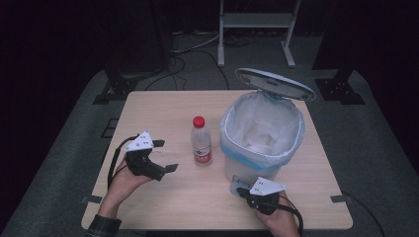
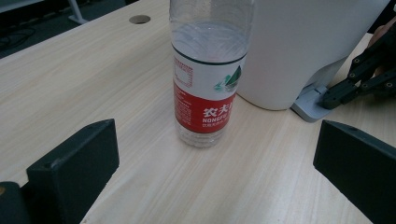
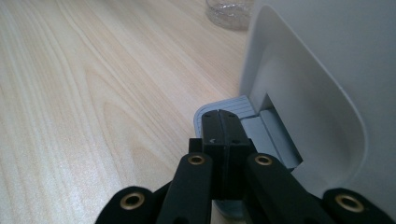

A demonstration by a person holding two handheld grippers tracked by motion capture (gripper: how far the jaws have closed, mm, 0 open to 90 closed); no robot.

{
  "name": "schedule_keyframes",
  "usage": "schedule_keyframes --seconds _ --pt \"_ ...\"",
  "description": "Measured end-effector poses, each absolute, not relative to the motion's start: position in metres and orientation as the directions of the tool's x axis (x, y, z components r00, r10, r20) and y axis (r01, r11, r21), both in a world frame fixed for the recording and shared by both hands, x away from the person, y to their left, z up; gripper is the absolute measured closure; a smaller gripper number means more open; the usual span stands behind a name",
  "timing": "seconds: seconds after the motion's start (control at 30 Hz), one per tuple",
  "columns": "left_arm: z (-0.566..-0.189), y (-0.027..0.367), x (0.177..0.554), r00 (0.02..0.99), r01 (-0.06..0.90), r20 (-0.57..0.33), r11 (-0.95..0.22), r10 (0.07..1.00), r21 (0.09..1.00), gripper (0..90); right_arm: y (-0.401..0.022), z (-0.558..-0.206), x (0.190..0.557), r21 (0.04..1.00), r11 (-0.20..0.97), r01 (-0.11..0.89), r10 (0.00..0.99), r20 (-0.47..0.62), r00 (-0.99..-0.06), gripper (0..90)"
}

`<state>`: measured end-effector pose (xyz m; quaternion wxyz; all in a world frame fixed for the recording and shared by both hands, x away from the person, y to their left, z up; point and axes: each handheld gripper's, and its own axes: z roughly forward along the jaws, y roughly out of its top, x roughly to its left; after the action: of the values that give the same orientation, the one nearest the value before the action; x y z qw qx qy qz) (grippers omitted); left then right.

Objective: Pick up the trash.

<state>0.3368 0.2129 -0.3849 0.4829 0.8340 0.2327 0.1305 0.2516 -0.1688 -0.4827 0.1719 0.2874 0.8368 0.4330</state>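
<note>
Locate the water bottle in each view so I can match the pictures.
High view: water bottle upright at table centre, left of the white pedal bin.
Left gripper view: top centre, ahead of the open jaws.
Right gripper view: its clear base at the top edge.
Shared landmark: the bin's grey pedal.

Your right claw presses, jaws together, on the grey pedal of the white bin, whose lid stands raised. The red-capped, red-labelled water bottle stands upright just ahead of your wide-spread left claw.

Table evenly lit; surroundings dark, high view perhaps slightly soft.
</note>
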Motion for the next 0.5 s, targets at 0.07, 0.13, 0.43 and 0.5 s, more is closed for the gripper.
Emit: schedule_keyframes --seconds 0.07,0.13,0.43,0.5 --pt "-0.383 0.213 0.338 0.859 0.259 -0.009 -0.42 0.512 0.87 0.0 -0.169 -0.483 0.252 0.824 0.459 0.332 0.63 -0.039 -0.776 89.9" --pt "-0.38 0.212 0.341 0.863 0.252 -0.009 -0.414 0.506 0.875 0.0 -0.169 -0.483 0.252 0.824 0.46 0.332 0.63 -0.039 -0.776 89.9" --pt "-0.374 0.205 0.351 0.879 0.225 -0.008 -0.398 0.478 0.889 0.0 -0.169 -0.483 0.252 0.825 0.461 0.327 0.628 -0.044 -0.777 89.8" --pt "-0.374 0.203 0.354 0.883 0.218 -0.006 -0.399 0.469 0.891 0.0 -0.169 -0.483 0.252 0.825 0.462 0.324 0.627 -0.045 -0.778 89.9"
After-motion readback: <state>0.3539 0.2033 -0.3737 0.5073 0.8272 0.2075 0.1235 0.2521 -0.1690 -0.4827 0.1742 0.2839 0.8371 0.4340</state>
